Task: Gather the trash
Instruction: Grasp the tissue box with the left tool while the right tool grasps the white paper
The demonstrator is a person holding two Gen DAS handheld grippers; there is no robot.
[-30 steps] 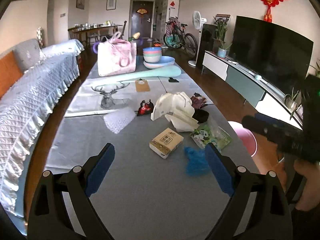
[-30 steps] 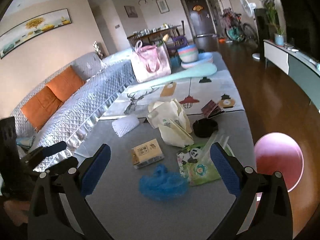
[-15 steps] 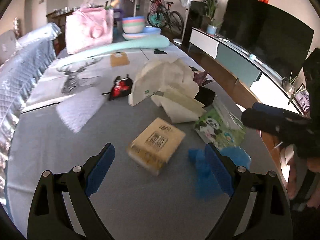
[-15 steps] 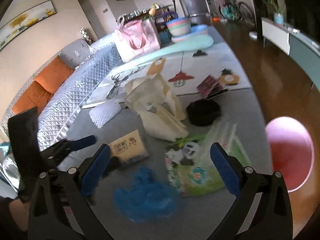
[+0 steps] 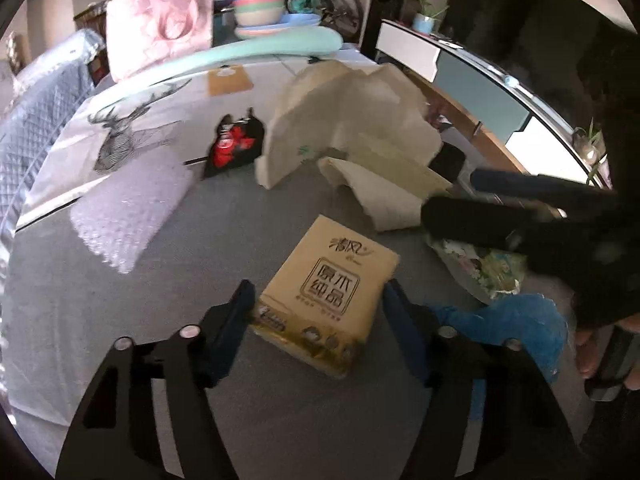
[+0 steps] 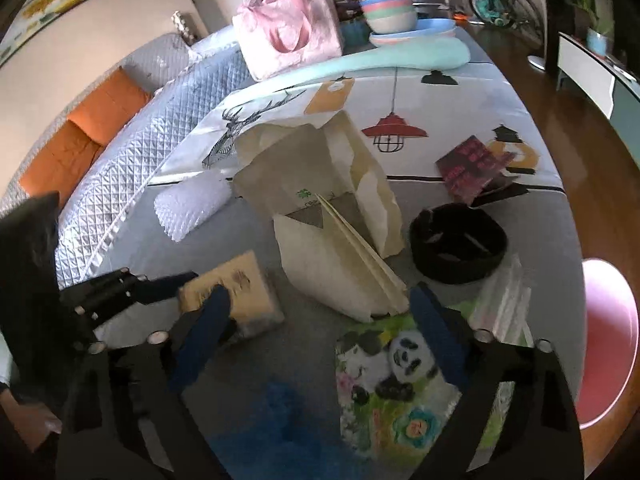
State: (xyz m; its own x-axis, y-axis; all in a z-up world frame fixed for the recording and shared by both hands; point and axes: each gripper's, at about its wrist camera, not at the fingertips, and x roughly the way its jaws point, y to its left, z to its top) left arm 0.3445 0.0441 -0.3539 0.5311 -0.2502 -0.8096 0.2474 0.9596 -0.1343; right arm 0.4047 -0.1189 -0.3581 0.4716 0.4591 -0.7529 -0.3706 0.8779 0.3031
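Tan rectangular tissue pack point(image 5: 328, 292), flat on grey cloth; crumpled blue plastic point(image 5: 516, 320) beside it; cream paper bags point(image 6: 320, 208), collapsed; panda-print wrapper point(image 6: 400, 392), flat.

The left hand-held gripper point(image 5: 318, 306) has a black frame of flat linked bars with cut-out slots, joined by round silver screw heads, and its two fingers end in long blue pads. The right hand-held gripper point(image 6: 318, 330) is built the same way: black bars, silver screws, blue pads on both fingertips point(image 6: 434, 330). A hand point(image 5: 600, 354) grips a dark cylindrical handle, below a black housing.
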